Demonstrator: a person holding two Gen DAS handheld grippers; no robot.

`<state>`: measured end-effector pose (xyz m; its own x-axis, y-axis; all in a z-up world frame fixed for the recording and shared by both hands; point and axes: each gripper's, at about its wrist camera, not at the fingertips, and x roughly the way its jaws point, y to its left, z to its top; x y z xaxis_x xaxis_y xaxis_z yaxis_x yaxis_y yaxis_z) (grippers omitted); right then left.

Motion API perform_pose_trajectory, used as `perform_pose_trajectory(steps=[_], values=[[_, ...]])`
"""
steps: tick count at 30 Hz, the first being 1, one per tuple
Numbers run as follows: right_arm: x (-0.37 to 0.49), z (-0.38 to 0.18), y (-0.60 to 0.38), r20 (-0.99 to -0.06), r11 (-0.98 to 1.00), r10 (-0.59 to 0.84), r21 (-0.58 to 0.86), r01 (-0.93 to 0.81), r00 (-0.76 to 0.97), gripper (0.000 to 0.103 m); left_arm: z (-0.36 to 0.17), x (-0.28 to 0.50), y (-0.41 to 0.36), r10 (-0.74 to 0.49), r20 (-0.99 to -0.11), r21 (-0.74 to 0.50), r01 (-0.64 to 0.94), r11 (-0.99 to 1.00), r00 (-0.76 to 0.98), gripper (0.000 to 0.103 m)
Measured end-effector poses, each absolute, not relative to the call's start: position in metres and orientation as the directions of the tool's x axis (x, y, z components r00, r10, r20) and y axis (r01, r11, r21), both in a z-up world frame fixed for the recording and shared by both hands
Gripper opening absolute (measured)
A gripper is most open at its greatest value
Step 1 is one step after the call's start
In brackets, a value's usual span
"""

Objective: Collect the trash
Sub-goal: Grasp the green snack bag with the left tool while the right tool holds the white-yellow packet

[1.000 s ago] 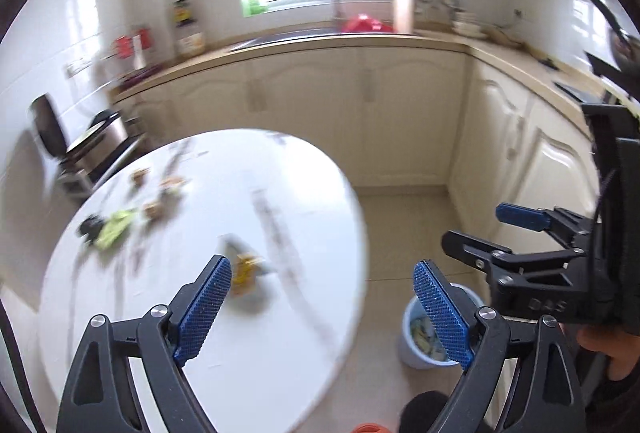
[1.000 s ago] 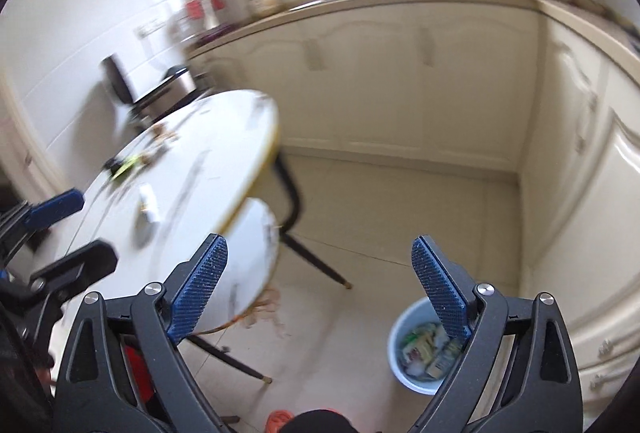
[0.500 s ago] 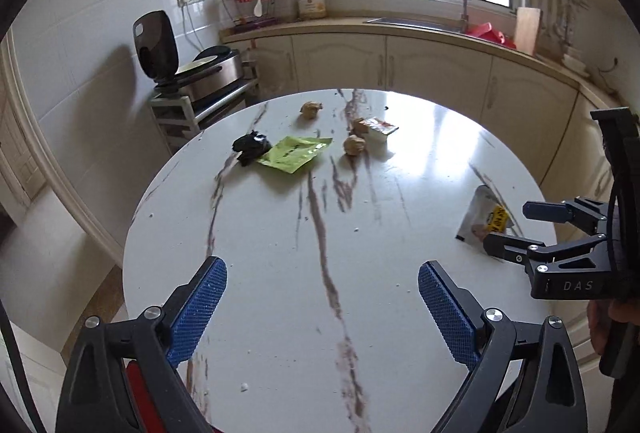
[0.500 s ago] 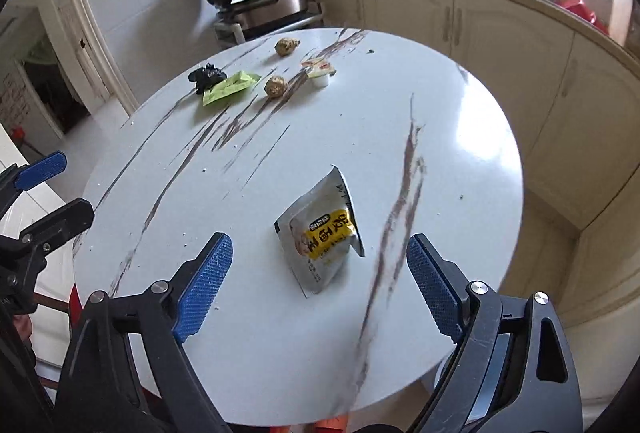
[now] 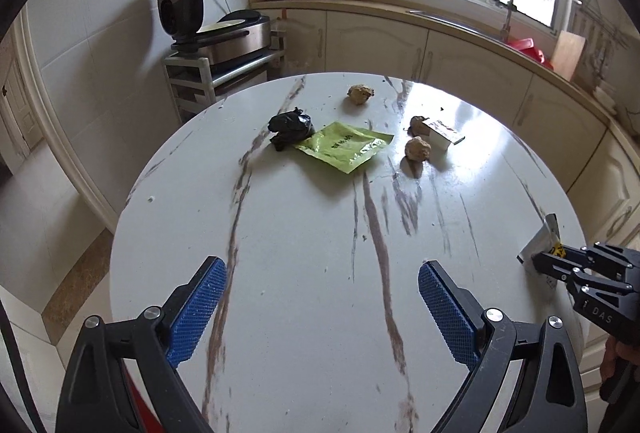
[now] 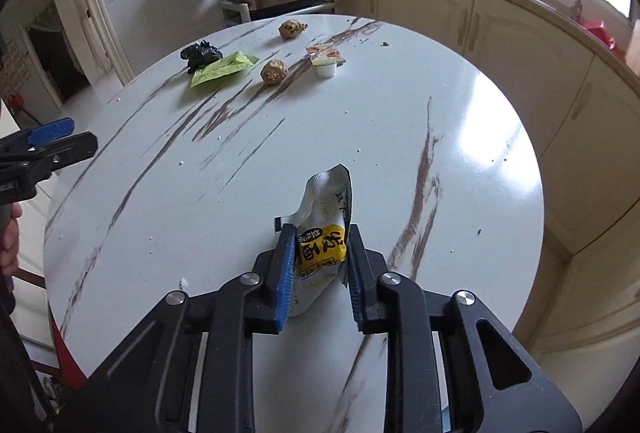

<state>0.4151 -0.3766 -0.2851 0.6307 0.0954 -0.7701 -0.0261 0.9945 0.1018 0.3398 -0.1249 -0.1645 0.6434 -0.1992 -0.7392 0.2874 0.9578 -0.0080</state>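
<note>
My right gripper (image 6: 320, 233) is shut on a silver and yellow snack wrapper (image 6: 324, 233) near the front edge of the round white marble table (image 6: 400, 137). The wrapper (image 5: 540, 245) and right gripper (image 5: 538, 260) also show in the left wrist view at the right edge. My left gripper (image 5: 320, 273) is open and empty above the table's near side. Farther back lie a green packet (image 5: 344, 146), a black crumpled bag (image 5: 290, 129), brown crumpled balls (image 5: 417, 149) and a small white sauce cup (image 5: 440, 137).
A metal rack with a cooker (image 5: 224, 37) stands behind the table at the left. Cream cabinets and a counter with a sink (image 5: 460, 29) run along the back and right. A doorway (image 6: 48, 45) opens at the far left.
Both grippers have moved in over the table. My right gripper was open above the snack wrapper half a second ago and has now closed on it. My left gripper stays open.
</note>
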Motion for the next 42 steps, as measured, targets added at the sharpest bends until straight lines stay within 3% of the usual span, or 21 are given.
perform_pose_trajectory(steps=[11,19,22,24,25,27,28,30,33,42], values=[[0.428,-0.275,-0.418,-0.74,0.982,0.153,0.186,-0.019,0.655,0.02,-0.188,0.442,-0.18,-0.096,-0.779,0.174,0.361,0.916,0.619,0.095],[0.44,-0.276,-0.426,-0.722,0.973,0.197,0.226,-0.043,0.663,0.02,-0.196,0.495,-0.183,-0.151,-0.806,0.11,0.395,0.912,0.573,0.085],[0.442,-0.277,-0.428,-0.716,0.968,0.212,0.248,-0.041,0.665,0.02,-0.198,0.506,-0.176,-0.212,-0.814,0.037,0.411,0.911,0.541,0.072],[0.443,-0.278,-0.43,-0.714,0.966,0.214,0.257,-0.034,0.666,0.02,-0.197,0.508,-0.172,-0.209,-0.808,0.043,0.409,0.911,0.55,0.054],[0.442,-0.277,-0.431,-0.712,0.965,0.215,0.262,-0.032,0.668,0.02,-0.197,0.509,-0.169,-0.216,-0.811,0.034,0.412,0.91,0.544,0.052],[0.44,-0.277,-0.431,-0.709,0.963,0.217,0.267,-0.03,0.671,0.02,-0.196,0.51,-0.165,-0.216,-0.807,0.037,0.412,0.91,0.55,0.027],[0.439,-0.277,-0.43,-0.709,0.963,0.216,0.268,-0.027,0.671,0.02,-0.196,0.508,-0.163,-0.217,-0.806,0.038,0.414,0.909,0.55,0.025],[0.438,-0.277,-0.429,-0.711,0.962,0.217,0.271,-0.024,0.668,0.02,-0.197,0.505,-0.16,-0.214,-0.804,0.043,0.414,0.909,0.554,0.007],[0.432,-0.275,-0.428,-0.708,0.961,0.217,0.276,-0.019,0.672,0.02,-0.197,0.497,-0.154,-0.221,-0.806,0.031,0.413,0.91,0.549,0.002],[0.401,-0.259,-0.422,-0.681,0.953,0.23,0.301,-0.02,0.695,0.02,-0.174,0.434,-0.138,-0.276,-0.777,0.0,0.439,0.898,0.565,0.0]])
